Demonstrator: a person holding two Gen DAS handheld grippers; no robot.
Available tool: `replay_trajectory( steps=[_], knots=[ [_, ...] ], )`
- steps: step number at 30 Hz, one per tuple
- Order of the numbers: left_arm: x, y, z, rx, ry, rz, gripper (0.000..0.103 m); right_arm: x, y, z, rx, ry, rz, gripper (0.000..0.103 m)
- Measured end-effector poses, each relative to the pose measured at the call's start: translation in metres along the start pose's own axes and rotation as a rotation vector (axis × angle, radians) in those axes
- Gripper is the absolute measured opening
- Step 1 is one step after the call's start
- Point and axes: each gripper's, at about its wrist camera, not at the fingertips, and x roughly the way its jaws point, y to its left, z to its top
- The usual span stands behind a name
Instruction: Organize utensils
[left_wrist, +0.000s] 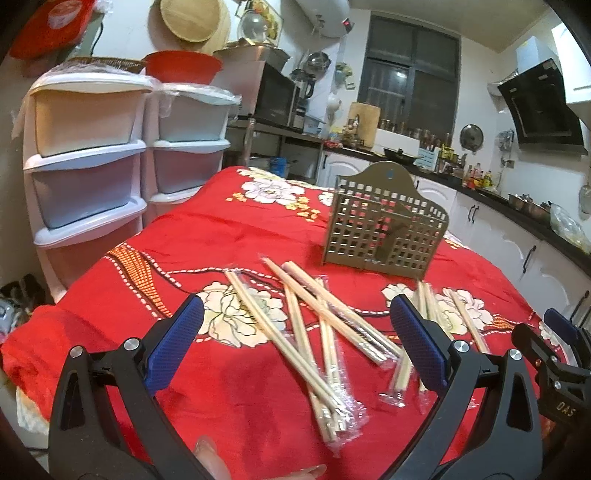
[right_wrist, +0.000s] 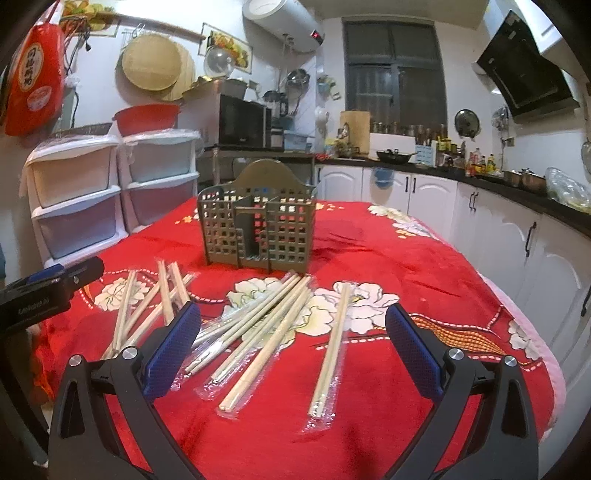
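Observation:
Several pairs of wooden chopsticks in clear plastic sleeves (left_wrist: 317, 332) (right_wrist: 266, 332) lie scattered on a table under a red flowered cloth (left_wrist: 229, 236) (right_wrist: 406, 251). Behind them stands an olive perforated utensil holder (left_wrist: 384, 229) (right_wrist: 258, 229) with dividers, nothing visible inside. My left gripper (left_wrist: 295, 317) hovers open over the left pile, nothing between its blue pads (left_wrist: 184, 325). My right gripper (right_wrist: 293, 321) hangs open above the right pile, also holding nothing. The right gripper shows at the left wrist view's right edge (left_wrist: 554, 354), and the left gripper at the right wrist view's left edge (right_wrist: 48, 284).
White plastic drawer units (left_wrist: 88, 155) (right_wrist: 81, 199) stand left of the table with a red basin (left_wrist: 183, 66) on top. A kitchen counter with white cabinets (right_wrist: 517, 229) runs along the right. A fingertip (left_wrist: 210, 454) shows at the bottom of the left wrist view.

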Motion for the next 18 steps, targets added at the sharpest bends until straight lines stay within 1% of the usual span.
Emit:
replay_trajectory(
  steps=[4, 8, 13, 18],
  knots=[
    [0.004, 0.010, 0.003, -0.013, 0.020, 0.028, 0.092, 0.009, 0.006, 0.005, -0.019, 0.030, 0.027, 0.097],
    [0.012, 0.021, 0.007, -0.023, 0.048, 0.047, 0.093, 0.020, 0.011, 0.010, -0.043, 0.056, 0.032, 0.097],
    [0.024, 0.037, 0.016, -0.036, 0.081, 0.066, 0.092, 0.044, 0.011, 0.019, -0.047, 0.133, 0.062, 0.097],
    [0.040, 0.055, 0.024, -0.065, 0.142, 0.070, 0.092, 0.066, 0.011, 0.029, -0.057, 0.198, 0.090, 0.097]
  ],
)
